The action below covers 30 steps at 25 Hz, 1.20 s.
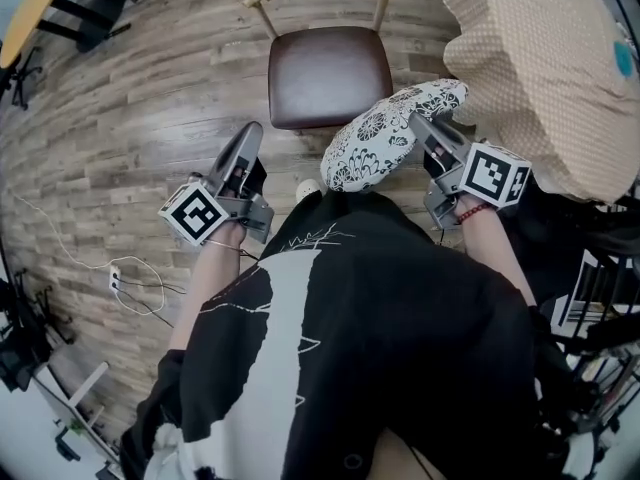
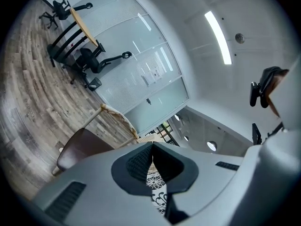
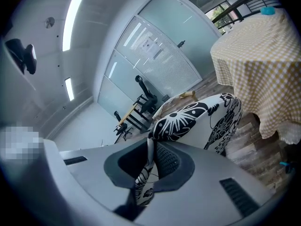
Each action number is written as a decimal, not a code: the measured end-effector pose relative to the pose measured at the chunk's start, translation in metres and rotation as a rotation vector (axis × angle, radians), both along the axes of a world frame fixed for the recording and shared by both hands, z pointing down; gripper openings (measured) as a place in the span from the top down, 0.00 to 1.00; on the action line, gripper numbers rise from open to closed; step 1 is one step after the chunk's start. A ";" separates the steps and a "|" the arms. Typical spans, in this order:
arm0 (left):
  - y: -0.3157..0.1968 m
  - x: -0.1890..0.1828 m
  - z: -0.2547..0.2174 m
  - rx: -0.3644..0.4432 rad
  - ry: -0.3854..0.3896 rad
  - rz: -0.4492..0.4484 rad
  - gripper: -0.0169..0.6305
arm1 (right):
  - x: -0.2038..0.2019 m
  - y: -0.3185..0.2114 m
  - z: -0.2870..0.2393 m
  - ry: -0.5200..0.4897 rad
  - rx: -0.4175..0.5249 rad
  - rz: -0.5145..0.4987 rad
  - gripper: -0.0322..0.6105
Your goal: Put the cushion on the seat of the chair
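The chair (image 1: 329, 75) has a dark brown seat and a pale wooden back, and stands on the wood floor ahead of me; its seat is bare. The black-and-white floral cushion (image 1: 385, 136) hangs in the air just short of the seat's near right corner. My right gripper (image 1: 416, 121) is shut on its right edge, and the right gripper view shows the cushion's (image 3: 197, 119) fabric pinched between the pads (image 3: 164, 161). My left gripper (image 1: 251, 132) is shut on nothing, left of the cushion and near the seat's front left corner. In the left gripper view the chair (image 2: 82, 147) is at lower left.
A table under a yellow checked cloth (image 1: 550, 68) stands close on the right, next to the cushion. A desk with office chairs (image 1: 60, 8) is at far left. A white cable (image 1: 110, 278) lies on the floor to the left. Racks (image 1: 590, 308) stand at lower right.
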<state>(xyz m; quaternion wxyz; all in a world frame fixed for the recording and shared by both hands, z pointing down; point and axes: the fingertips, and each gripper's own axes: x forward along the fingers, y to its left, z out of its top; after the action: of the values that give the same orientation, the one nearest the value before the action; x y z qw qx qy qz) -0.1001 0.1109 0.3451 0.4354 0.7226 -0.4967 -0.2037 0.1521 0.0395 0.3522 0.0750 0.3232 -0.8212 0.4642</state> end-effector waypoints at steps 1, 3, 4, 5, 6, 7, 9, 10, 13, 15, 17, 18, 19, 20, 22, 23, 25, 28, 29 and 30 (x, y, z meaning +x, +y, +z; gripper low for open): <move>-0.001 -0.003 0.001 -0.004 0.000 0.004 0.95 | -0.004 0.000 0.001 -0.001 -0.001 0.001 0.90; -0.004 -0.008 0.001 0.003 -0.004 0.017 0.95 | -0.013 -0.003 0.002 -0.007 0.002 0.004 0.90; -0.007 -0.012 0.000 0.007 -0.007 0.025 0.95 | -0.019 -0.006 0.001 -0.011 0.004 0.006 0.90; -0.009 -0.018 0.000 0.013 -0.011 0.034 0.95 | -0.025 -0.009 0.001 -0.015 0.006 0.012 0.90; -0.012 -0.024 0.000 0.016 -0.013 0.045 0.95 | -0.033 -0.011 0.002 -0.018 0.006 0.020 0.90; -0.014 -0.032 0.002 0.014 -0.016 0.054 0.95 | -0.041 -0.014 0.003 -0.020 0.006 0.029 0.90; -0.016 -0.049 0.008 0.001 -0.023 0.066 0.95 | -0.061 -0.019 0.004 -0.027 0.006 0.040 0.90; -0.015 -0.057 0.011 -0.005 -0.028 0.068 0.95 | -0.070 -0.020 0.004 -0.031 0.007 0.040 0.90; -0.013 -0.076 0.017 -0.019 -0.035 0.063 0.95 | -0.089 -0.022 0.001 -0.028 0.021 0.033 0.90; -0.011 -0.085 0.016 -0.013 -0.033 0.057 0.95 | -0.100 -0.023 -0.003 -0.028 0.028 0.021 0.90; -0.009 -0.091 0.015 -0.009 -0.023 0.043 0.95 | -0.110 -0.023 -0.006 -0.029 0.027 0.004 0.90; -0.008 -0.094 0.015 -0.008 -0.015 0.034 0.95 | -0.115 -0.022 -0.007 -0.025 0.025 -0.005 0.90; -0.006 -0.095 0.015 -0.003 -0.008 0.026 0.95 | -0.119 -0.021 -0.007 -0.019 0.024 -0.015 0.90; -0.004 -0.097 0.015 0.002 -0.002 0.020 0.95 | -0.124 -0.020 -0.007 -0.012 0.025 -0.027 0.90; 0.000 -0.101 0.017 0.001 0.011 0.010 0.95 | -0.134 -0.019 -0.007 -0.001 0.032 -0.050 0.90; 0.001 -0.103 0.018 0.000 0.017 0.006 0.95 | -0.138 -0.021 -0.007 0.007 0.035 -0.058 0.90; 0.001 -0.110 0.019 -0.005 0.023 -0.003 0.95 | -0.149 -0.028 -0.007 0.015 0.035 -0.068 0.90; 0.002 -0.125 0.017 -0.009 0.007 -0.023 0.95 | -0.166 -0.038 -0.006 0.017 0.026 -0.080 0.90; 0.003 -0.128 0.018 -0.008 -0.001 -0.026 0.95 | -0.169 -0.041 -0.005 0.017 0.025 -0.082 0.90; 0.005 -0.129 0.018 -0.006 -0.008 -0.028 0.95 | -0.170 -0.043 -0.003 0.013 0.023 -0.082 0.90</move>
<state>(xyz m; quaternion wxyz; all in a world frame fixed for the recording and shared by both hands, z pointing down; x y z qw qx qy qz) -0.2293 0.1156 0.3635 0.4327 0.7152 -0.5091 -0.2053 -0.0179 -0.0037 0.3491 0.0957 0.2933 -0.8386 0.4490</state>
